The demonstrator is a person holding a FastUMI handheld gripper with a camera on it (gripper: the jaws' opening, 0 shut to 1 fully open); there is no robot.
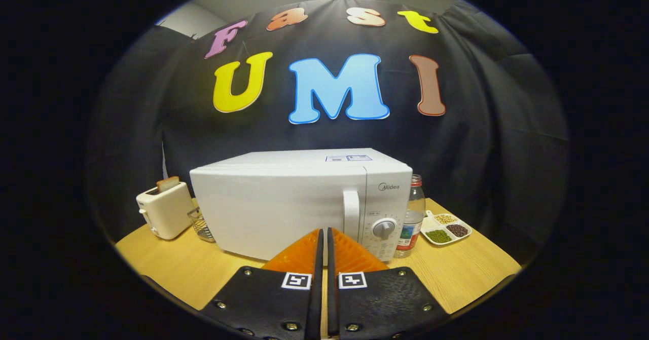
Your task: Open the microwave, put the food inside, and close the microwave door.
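Gripper (324,233) fingers pressed together, holding nothing, aimed at the microwave (284,203) just ahead. Its door was closed, handle (351,213) right of the fingertips, probably the first target. Food to load: cannot tell which item.

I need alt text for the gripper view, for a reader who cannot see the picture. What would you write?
A white microwave with its door closed stands on a wooden table, and the hand-held gripper, its fingers closed together and holding nothing, points at the microwave's front. A toaster stands to the microwave's left; a bottle and a divided dish of beans stand to its right.
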